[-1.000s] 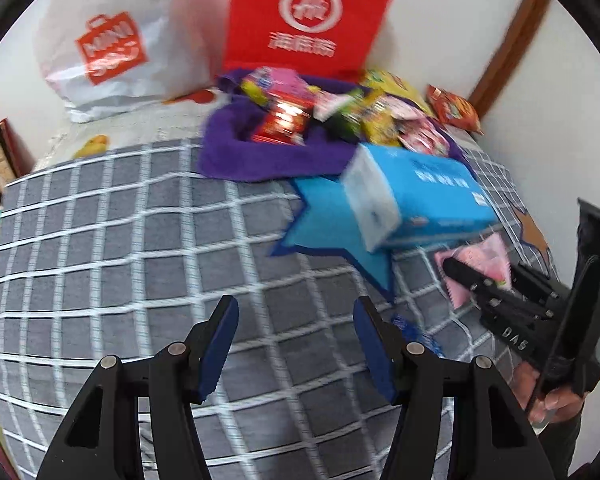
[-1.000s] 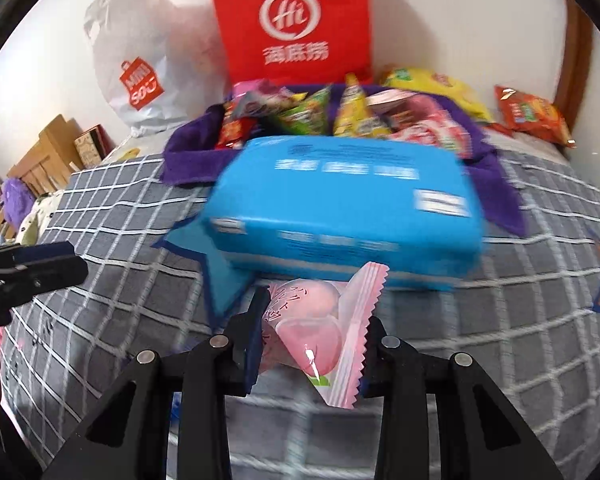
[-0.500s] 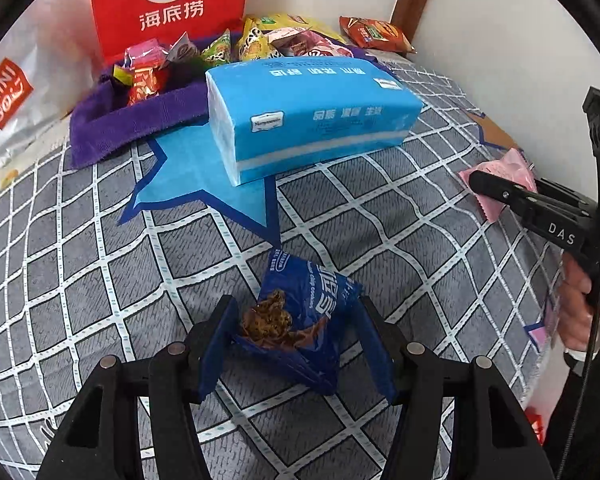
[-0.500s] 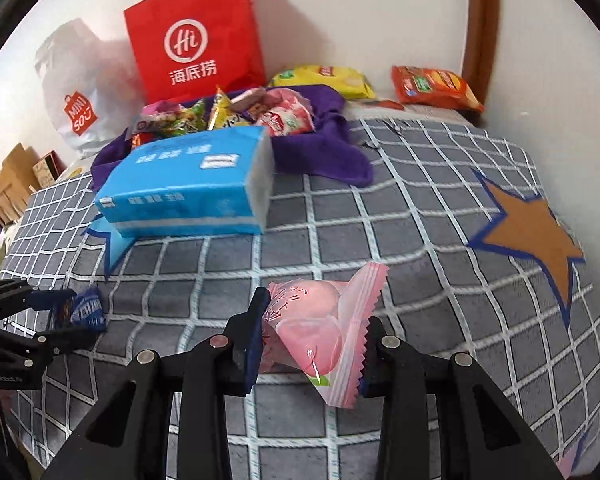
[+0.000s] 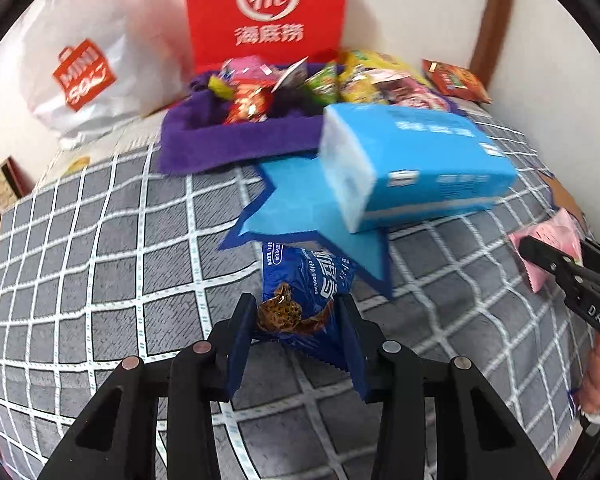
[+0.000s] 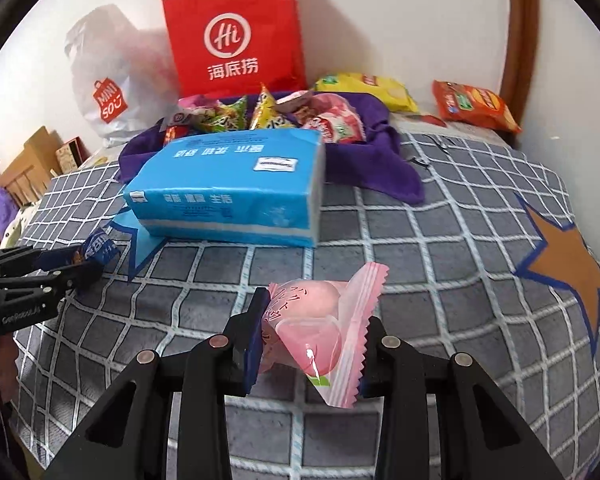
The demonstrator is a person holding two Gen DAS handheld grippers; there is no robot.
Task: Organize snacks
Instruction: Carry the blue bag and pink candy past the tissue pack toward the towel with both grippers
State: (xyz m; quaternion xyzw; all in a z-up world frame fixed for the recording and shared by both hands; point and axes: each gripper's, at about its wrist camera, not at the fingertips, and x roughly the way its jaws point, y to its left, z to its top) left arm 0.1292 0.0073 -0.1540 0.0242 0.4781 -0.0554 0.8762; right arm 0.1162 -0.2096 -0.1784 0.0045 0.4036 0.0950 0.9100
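While over the grey checked bed cover (image 6: 440, 216): left tool (image 5: 296, 320) clamped on crinkly dark-blue cookie packet (image 5: 304, 292); right tool (image 6: 314, 328) clamped on translucent pink sweet wrapper (image 6: 320, 320).

Two shopping bags (image 6: 236, 32), one tissue pack (image 6: 236, 184), two printed stars (image 6: 564, 264)

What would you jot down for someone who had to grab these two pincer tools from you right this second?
Left gripper: shut on the blue chocolate chip cookie packet.
Right gripper: shut on the pink sweet packet.
Both packets are held above the checked blanket.
Most snacks already sit piled on the purple cloth beyond the blue tissue pack, before the red Hi bag.
A yellow bag and an orange bag lie outside the cloth.
Left: probably carry both held packets past the tissues to the pile, then collect those two.
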